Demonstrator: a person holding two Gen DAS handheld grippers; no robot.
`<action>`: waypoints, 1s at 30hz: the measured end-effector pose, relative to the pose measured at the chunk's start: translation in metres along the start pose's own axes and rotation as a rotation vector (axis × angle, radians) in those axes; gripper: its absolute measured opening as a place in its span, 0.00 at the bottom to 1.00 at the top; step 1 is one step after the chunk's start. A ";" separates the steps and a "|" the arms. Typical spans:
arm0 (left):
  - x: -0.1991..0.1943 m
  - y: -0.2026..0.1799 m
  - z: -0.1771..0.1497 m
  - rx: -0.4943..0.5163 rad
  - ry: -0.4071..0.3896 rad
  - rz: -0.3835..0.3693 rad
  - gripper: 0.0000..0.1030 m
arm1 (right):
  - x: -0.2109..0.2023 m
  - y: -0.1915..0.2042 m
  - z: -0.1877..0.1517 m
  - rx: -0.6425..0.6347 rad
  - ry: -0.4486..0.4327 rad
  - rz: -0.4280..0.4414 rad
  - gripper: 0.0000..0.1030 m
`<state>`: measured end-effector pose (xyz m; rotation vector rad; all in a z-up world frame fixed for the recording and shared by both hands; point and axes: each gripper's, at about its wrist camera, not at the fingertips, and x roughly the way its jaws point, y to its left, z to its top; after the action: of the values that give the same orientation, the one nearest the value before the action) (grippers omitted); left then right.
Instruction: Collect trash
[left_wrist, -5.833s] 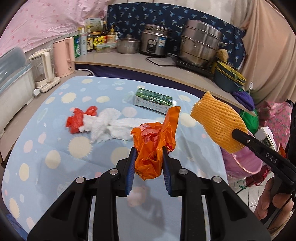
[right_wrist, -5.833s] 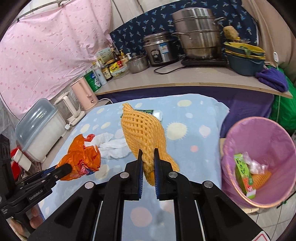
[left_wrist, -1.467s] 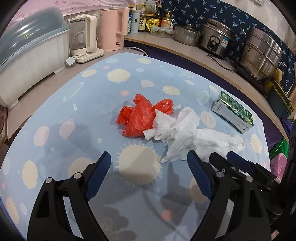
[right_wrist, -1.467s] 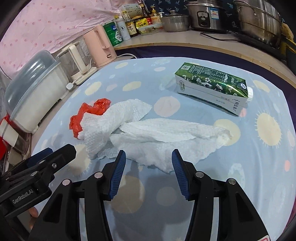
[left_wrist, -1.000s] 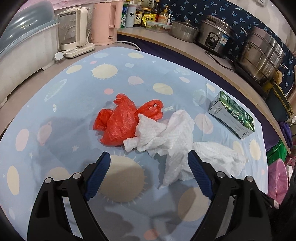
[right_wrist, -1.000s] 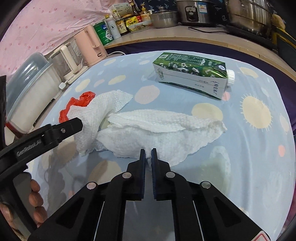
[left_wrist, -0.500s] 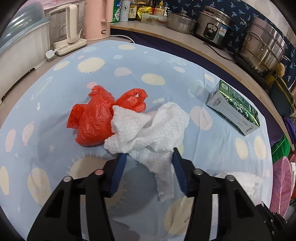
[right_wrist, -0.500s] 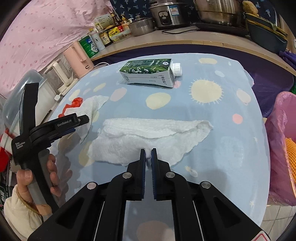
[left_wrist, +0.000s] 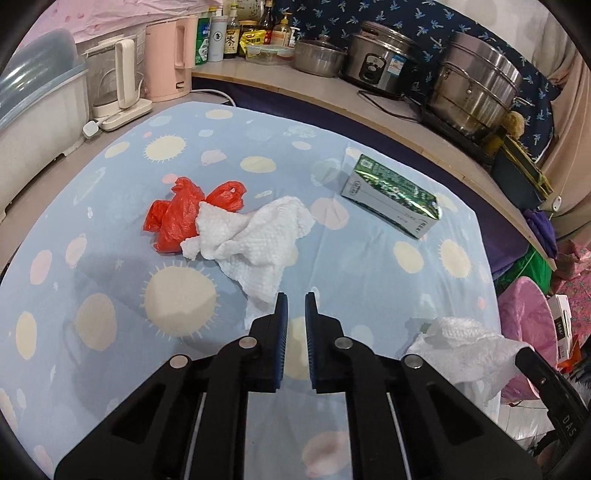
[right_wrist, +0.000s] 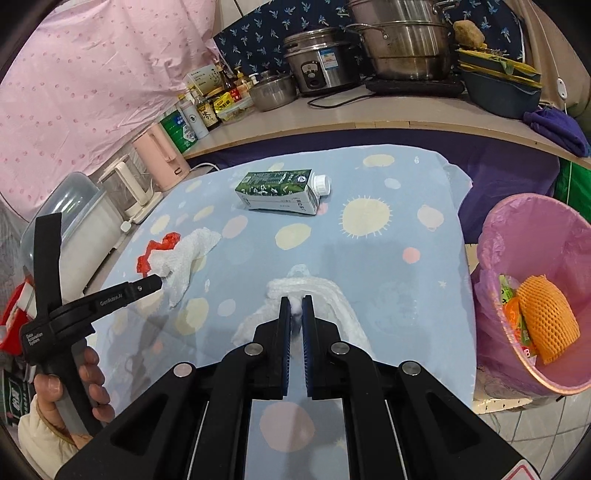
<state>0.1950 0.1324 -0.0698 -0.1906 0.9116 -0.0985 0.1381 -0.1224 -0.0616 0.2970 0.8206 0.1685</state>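
My left gripper (left_wrist: 293, 304) is shut, its tips at the near corner of a crumpled white paper towel (left_wrist: 255, 240) that leans on a red plastic bag (left_wrist: 173, 218). Seen from the right wrist, this left gripper (right_wrist: 159, 282) meets the towel (right_wrist: 184, 254) at its edge. My right gripper (right_wrist: 294, 308) is shut on a second paper towel (right_wrist: 332, 295), lifted off the cloth; in the left wrist view that towel (left_wrist: 469, 350) hangs at the lower right. A green drink carton (left_wrist: 391, 199) lies on its side further back.
A pink-lined bin (right_wrist: 491, 236) stands off the table's right edge, with an orange foam net (right_wrist: 546, 317) and wrappers inside. Kettles (left_wrist: 166, 59), bottles and steel pots (left_wrist: 476, 85) line the counter behind. A plastic-lidded box (left_wrist: 33, 122) sits at the left.
The left jaws closed on the crumpled towel's near end. The right gripper pulled its towel away from the other one and carried it up and right, bringing the bin into view.
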 end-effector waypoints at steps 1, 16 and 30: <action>-0.006 -0.005 -0.002 0.010 -0.006 -0.008 0.09 | -0.008 -0.001 0.001 0.001 -0.013 0.002 0.06; -0.006 0.016 0.009 -0.068 -0.072 0.044 0.64 | -0.061 -0.020 0.002 0.034 -0.095 0.003 0.06; 0.070 0.028 0.028 -0.057 0.046 0.082 0.14 | -0.028 -0.019 0.014 0.042 -0.060 0.002 0.06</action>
<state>0.2598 0.1521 -0.1128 -0.2045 0.9673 -0.0005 0.1299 -0.1503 -0.0395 0.3411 0.7650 0.1441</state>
